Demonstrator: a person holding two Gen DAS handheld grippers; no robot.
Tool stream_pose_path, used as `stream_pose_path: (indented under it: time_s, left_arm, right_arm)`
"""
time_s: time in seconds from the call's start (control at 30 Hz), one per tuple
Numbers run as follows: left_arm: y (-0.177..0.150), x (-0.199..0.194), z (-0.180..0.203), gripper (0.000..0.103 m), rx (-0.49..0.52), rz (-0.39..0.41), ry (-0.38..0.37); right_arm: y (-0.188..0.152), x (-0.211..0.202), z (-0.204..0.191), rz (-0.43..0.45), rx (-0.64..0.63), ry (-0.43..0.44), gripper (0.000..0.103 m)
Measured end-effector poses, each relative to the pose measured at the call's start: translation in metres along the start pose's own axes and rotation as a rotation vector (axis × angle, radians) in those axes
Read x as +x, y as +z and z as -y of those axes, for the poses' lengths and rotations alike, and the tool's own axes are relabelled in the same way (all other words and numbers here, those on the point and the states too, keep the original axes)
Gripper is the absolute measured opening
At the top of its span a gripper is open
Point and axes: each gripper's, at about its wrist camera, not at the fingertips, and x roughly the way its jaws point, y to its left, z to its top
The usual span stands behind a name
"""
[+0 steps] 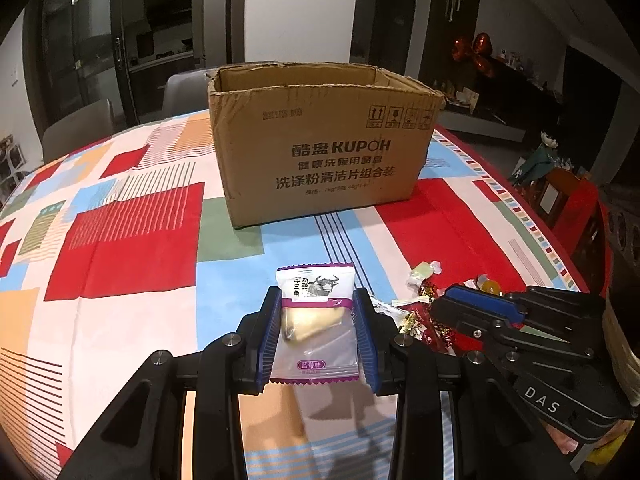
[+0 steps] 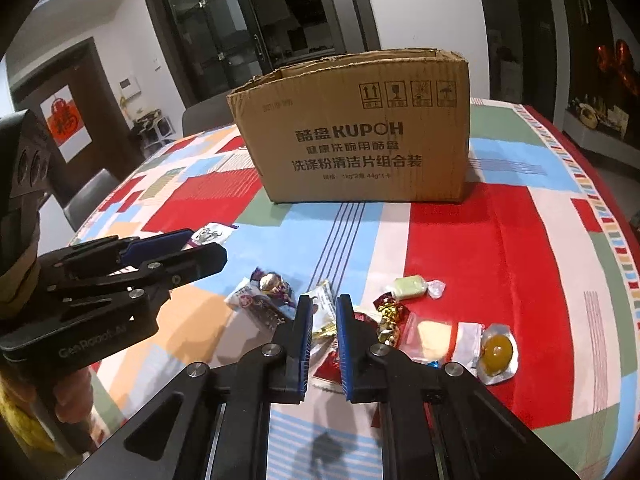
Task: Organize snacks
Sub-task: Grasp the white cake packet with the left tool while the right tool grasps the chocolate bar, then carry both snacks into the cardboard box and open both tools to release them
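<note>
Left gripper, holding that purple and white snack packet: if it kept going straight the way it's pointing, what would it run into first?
Probably the tablecloth: the left gripper, shut on the snack packet, angles downward toward bare cloth short of the cardboard box. Depth is unclear, so a shallower line might reach the box's front.

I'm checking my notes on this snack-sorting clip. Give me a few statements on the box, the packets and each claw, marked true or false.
1. The left claw grips a white and purple snack packet. True.
2. The cardboard box lies on its side. False: it stands upright, top open.
3. The right claw is wide open. False: it is shut on a small wrapped snack.
4. Loose snacks, among them a pale green candy, lie on the patterned tablecloth in front of the box. True.
5. The white and purple packet is already in the box. False: the left claw holds it in front of the box.
</note>
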Motion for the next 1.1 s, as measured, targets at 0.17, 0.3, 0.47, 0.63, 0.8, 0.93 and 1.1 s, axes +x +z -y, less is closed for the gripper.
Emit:
stream_pose_path:
  time_s: [0.17, 0.3, 0.47, 0.63, 0.8, 0.93, 1.1]
  left_arm:
    - [-0.006, 0.005, -0.01, 0.035, -0.025, -0.021, 0.01]
    - [-0.011, 0.008, -0.015, 0.035, -0.037, -0.033, 0.013]
    - [-0.012, 0.013, -0.019, 0.035, -0.051, -0.04, 0.008]
    - [-0.013, 0.016, -0.022, 0.035, -0.065, -0.049, 0.004]
    - [-0.013, 0.017, -0.024, 0.035, -0.072, -0.052, 0.007]
    - [-0.013, 0.017, -0.023, 0.035, -0.07, -0.052, 0.01]
    - [-0.009, 0.013, -0.021, 0.035, -0.073, -0.039, 0.008]
  right_arm:
    - [0.001, 0.022, -0.008, -0.068, -0.056, 0.012, 0.016]
    - [0.004, 0.038, -0.01, -0.119, -0.107, 0.013, 0.033]
    - [0.008, 0.053, -0.017, -0.159, -0.199, -0.01, 0.033]
    - [0.012, 0.068, -0.025, -0.21, -0.29, -0.03, 0.033]
    - [0.011, 0.076, -0.026, -0.235, -0.302, -0.034, 0.02]
    - [0.011, 0.074, -0.025, -0.216, -0.293, -0.039, 0.02]
    - [0.019, 0.057, -0.024, -0.163, -0.256, -0.027, 0.02]
